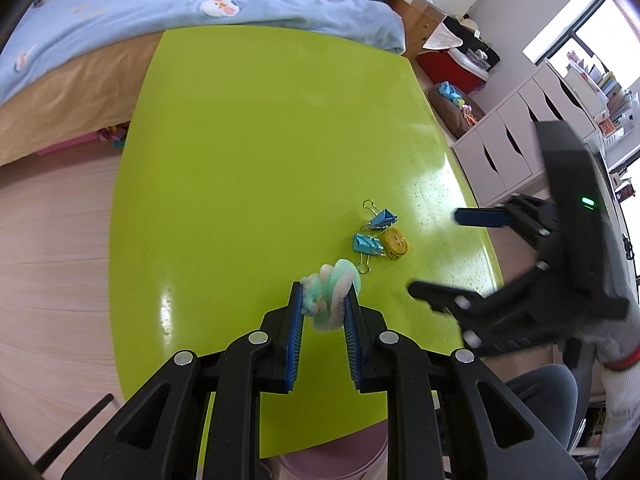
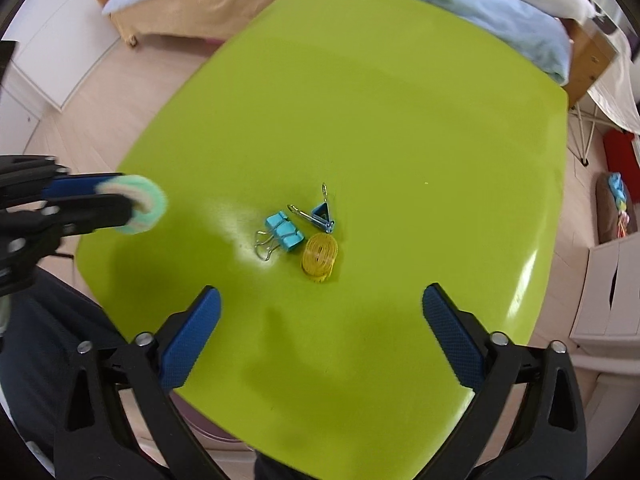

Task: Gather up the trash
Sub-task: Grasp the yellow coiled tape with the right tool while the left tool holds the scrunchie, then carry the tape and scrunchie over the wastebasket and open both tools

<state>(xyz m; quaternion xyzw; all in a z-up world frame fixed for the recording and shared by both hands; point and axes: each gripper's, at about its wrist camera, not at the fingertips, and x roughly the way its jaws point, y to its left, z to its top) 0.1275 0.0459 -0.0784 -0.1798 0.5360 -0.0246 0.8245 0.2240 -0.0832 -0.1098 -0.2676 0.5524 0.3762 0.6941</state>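
My left gripper [image 1: 323,300] is shut on a fuzzy green, white and pink bundle [image 1: 330,294], held above the near part of the lime-green table [image 1: 248,152]. The bundle also shows at the left of the right wrist view [image 2: 144,204]. My right gripper [image 2: 320,308] is open and empty above the table's near edge; it shows at the right of the left wrist view [image 1: 436,252]. Two blue binder clips [image 2: 284,234] [image 2: 322,214] and a coiled yellow tape measure [image 2: 320,258] lie together on the table just beyond the right gripper. They also show in the left wrist view [image 1: 366,244] [image 1: 382,218] [image 1: 395,243].
A bed with a blue blanket [image 1: 120,4] borders the table's far side. White drawer units [image 1: 516,140] and a red box [image 1: 452,66] stand to the right. A pinkish round bin [image 1: 332,456] sits below the table's near edge. Wooden floor [image 1: 52,220] lies to the left.
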